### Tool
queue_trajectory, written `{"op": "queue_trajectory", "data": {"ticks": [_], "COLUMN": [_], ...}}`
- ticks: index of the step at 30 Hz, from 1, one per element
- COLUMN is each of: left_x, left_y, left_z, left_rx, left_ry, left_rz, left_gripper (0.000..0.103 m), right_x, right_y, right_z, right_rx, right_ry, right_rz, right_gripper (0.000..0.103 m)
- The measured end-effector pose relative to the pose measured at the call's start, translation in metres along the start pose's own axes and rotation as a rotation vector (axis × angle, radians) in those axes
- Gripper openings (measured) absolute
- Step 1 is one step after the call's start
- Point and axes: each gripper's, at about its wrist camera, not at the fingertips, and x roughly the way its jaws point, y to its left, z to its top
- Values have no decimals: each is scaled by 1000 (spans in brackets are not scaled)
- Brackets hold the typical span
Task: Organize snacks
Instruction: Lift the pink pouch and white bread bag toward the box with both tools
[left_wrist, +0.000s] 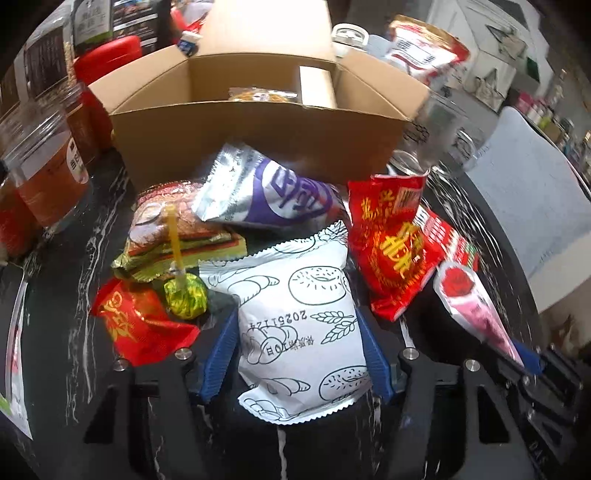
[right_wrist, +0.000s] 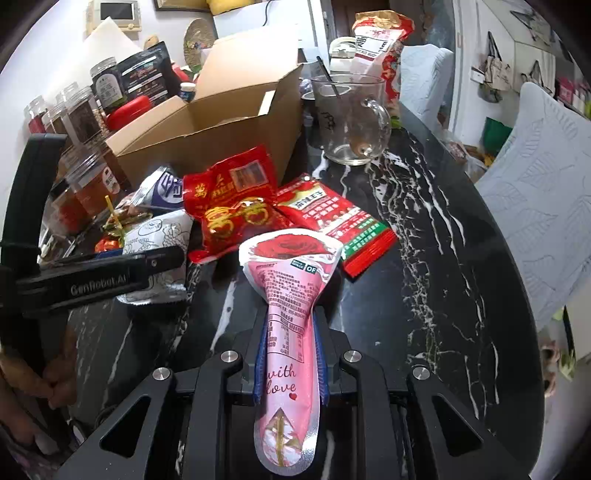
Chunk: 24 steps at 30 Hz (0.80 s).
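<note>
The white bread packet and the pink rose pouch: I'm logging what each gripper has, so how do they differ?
The white bread packet is wide and pillow-like with black line drawings; the pink rose pouch is narrow, cone-shaped, photo-printed. The packet lies on the table between the left gripper pads; the pouch is clamped tight in the right gripper. Both are sealed snacks outside the cardboard box.
</note>
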Motion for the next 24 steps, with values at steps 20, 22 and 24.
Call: {"op": "queue_trajectory", "data": {"ticks": [20, 22, 24], "left_x": [-3, -1, 1], "left_y": [-7, -12, -13], "left_z": [-23, -24, -25], "left_rx": [107, 128, 142], "left_ry": [57, 39, 21], "left_rz": [-19, 2, 17], "left_gripper": [65, 65, 64], "right_x": [-5, -4, -1], "right_y": [21, 22, 22], "right_z": [-17, -18, -18], "right_rx": [-26, -23, -18], "right_ry": [22, 26, 32], "right_rz": [19, 21, 24], "right_gripper": [21, 21, 21]}}
